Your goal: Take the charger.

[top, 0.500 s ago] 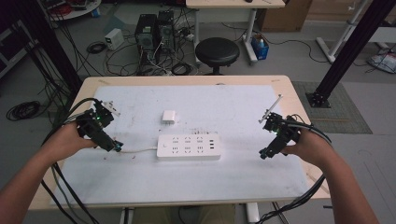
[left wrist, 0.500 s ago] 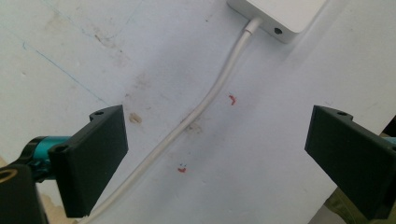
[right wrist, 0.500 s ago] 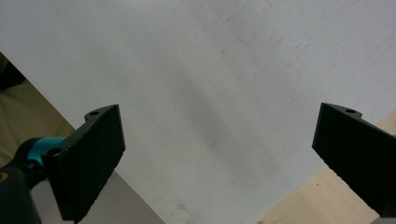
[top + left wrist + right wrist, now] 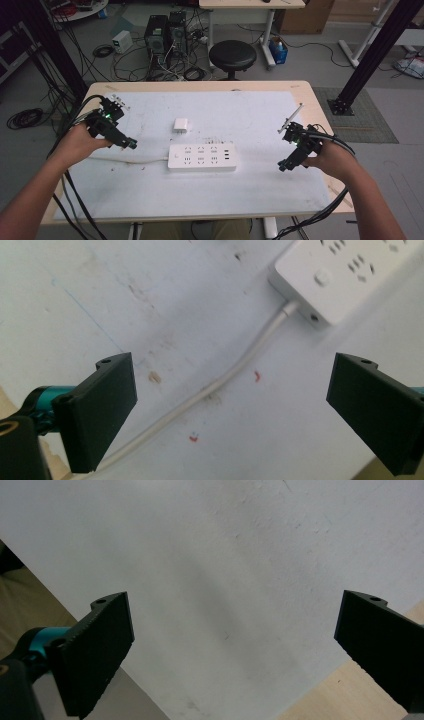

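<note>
A white power strip (image 4: 202, 157) lies flat in the middle of the white mat (image 4: 240, 112), and its white cord (image 4: 125, 161) runs off to the left. A small white plug adapter (image 4: 181, 125) sits just behind it. My left gripper (image 4: 131, 145) hovers left of the strip, open wide. In the left gripper view the cord (image 4: 225, 380) passes between and below my left gripper (image 4: 230, 405), with the strip's end (image 4: 350, 275) at the upper right. My right gripper (image 4: 284, 166) is right of the strip, open. In its own view my right gripper (image 4: 230, 640) has bare mat between its jaws.
A thin pale strip (image 4: 291, 117) lies at the mat's right edge. The wooden table edge (image 4: 345, 695) is close to the right gripper. Beyond the table stand a black stool (image 4: 232, 55), computer towers (image 4: 167, 32), floor cables and black frame posts (image 4: 372, 50).
</note>
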`<state>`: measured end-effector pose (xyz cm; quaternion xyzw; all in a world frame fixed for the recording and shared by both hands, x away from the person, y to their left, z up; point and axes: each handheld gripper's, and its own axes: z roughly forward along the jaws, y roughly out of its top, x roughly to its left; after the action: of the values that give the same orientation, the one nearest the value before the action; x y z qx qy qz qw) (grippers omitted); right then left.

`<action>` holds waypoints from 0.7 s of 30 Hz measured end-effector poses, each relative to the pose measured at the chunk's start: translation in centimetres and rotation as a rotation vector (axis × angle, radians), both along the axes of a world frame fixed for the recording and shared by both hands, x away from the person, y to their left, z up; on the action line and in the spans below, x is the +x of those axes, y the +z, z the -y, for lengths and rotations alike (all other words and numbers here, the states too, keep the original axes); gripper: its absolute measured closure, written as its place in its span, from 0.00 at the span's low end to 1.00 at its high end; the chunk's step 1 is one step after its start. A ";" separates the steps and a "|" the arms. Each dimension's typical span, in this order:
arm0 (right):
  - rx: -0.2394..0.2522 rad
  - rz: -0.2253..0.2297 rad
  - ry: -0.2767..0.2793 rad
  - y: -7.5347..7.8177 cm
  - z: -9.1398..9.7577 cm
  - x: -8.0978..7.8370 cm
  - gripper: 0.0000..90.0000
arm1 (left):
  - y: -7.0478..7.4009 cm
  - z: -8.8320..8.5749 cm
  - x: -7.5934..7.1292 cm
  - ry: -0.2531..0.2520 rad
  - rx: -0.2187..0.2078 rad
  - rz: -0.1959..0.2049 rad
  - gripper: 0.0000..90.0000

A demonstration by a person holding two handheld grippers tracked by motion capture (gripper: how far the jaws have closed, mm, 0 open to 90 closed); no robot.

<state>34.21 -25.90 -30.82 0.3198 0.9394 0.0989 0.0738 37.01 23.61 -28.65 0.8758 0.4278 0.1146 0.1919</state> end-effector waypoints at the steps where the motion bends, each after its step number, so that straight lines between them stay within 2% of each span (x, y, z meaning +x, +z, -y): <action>1: 0.002 0.005 0.005 0.0 0.1 0.1 0.02 | 0.1 0.3 0.4 0.025 -0.010 -0.005 0.06; 2: 0.001 0.006 0.005 0.0 0.1 0.1 0.02 | 0.2 0.7 0.8 0.057 -0.023 -0.007 0.06; 3: 0.007 0.006 0.001 0.0 0.1 0.1 0.02 | 0.4 1.5 1.7 0.136 -0.041 -0.007 0.06; 4: 0.007 0.006 0.001 0.0 0.1 0.1 0.02 | 0.4 1.5 1.7 0.136 -0.041 -0.007 0.06; 6: 0.010 0.004 0.009 -0.1 0.2 0.1 0.02 | 0.5 2.4 2.7 0.207 -0.057 -0.006 0.06; 7: 0.008 0.002 0.005 -0.2 0.3 0.1 0.02 | 0.5 3.6 3.7 0.250 -0.063 -0.012 0.06; 8: 0.007 0.001 0.007 -0.2 0.3 0.1 0.02 | 0.5 3.6 3.7 0.250 -0.063 -0.012 0.06; 14: 0.007 -0.001 0.006 -0.3 0.4 0.2 0.02 | -0.9 6.8 6.5 0.333 -0.065 -0.045 0.06; 16: 0.007 -0.003 0.012 -0.4 0.5 0.2 0.02 | -1.6 7.5 7.2 0.372 -0.061 -0.044 0.06; 17: 0.005 -0.003 0.012 -0.5 0.7 0.2 0.02 | -2.3 8.1 8.0 0.420 -0.065 -0.040 0.06; 18: 0.008 -0.004 0.012 -0.5 0.7 0.2 0.02 | -2.3 8.1 8.0 0.420 -0.065 -0.040 0.06; 19: 0.009 -0.004 0.006 -0.5 0.8 0.2 0.02 | -2.9 8.7 8.7 0.464 -0.073 -0.041 0.06; 21: 0.008 -0.004 0.010 -0.6 0.9 0.2 0.02 | -3.2 8.9 9.0 0.477 -0.076 -0.049 0.06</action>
<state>34.43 -26.84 -31.39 0.3157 0.9407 0.1026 0.0703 46.02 14.72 -31.84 0.7446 0.6311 0.1193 0.1818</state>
